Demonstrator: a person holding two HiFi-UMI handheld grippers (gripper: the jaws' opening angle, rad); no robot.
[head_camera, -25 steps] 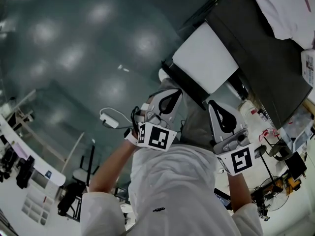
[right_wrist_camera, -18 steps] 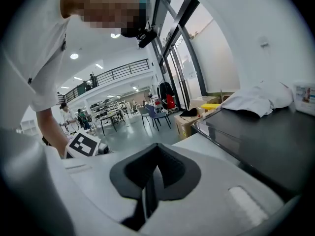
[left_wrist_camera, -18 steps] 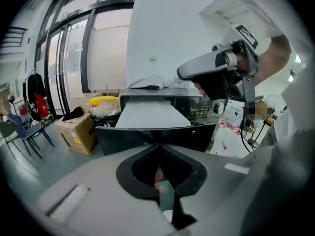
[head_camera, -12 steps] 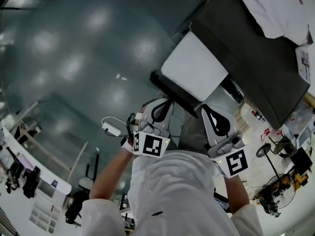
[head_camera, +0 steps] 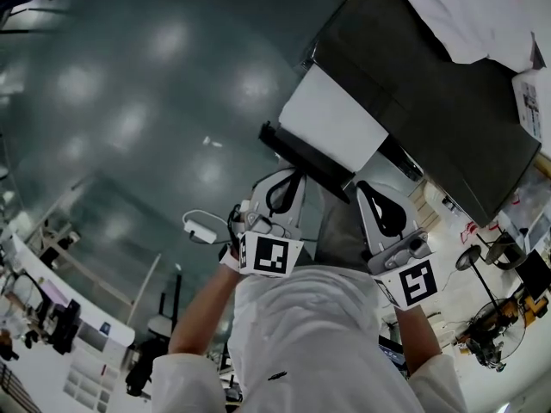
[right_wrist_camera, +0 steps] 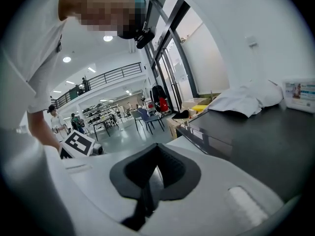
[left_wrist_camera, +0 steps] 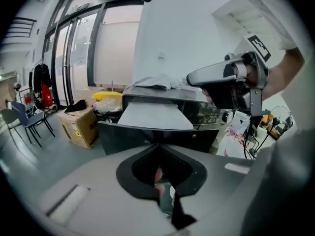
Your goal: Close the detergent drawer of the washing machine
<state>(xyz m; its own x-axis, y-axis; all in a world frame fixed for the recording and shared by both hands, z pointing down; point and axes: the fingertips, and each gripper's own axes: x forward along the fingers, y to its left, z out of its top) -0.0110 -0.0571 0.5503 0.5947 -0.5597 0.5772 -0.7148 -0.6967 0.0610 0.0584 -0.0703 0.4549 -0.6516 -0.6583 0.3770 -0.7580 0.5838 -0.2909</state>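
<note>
The washing machine has a dark top and fills the upper right of the head view. Its detergent drawer is pulled out toward me, white on top with a dark front panel. My left gripper is shut with nothing in it, and its tip is just short of that panel. Whether it touches the panel I cannot tell. My right gripper is also shut and empty, beside the drawer's right end; its tip points along the machine's front edge. It also shows in the left gripper view.
A white cloth lies on the machine top, with a labelled white box beside it. A cardboard box and a chair stand on the floor to the left. Cables and clutter lie right of the machine.
The machine and its drawer have shifted left in the head view. Both grippers now stand closer to the drawer's dark front. The jaws stay shut.
</note>
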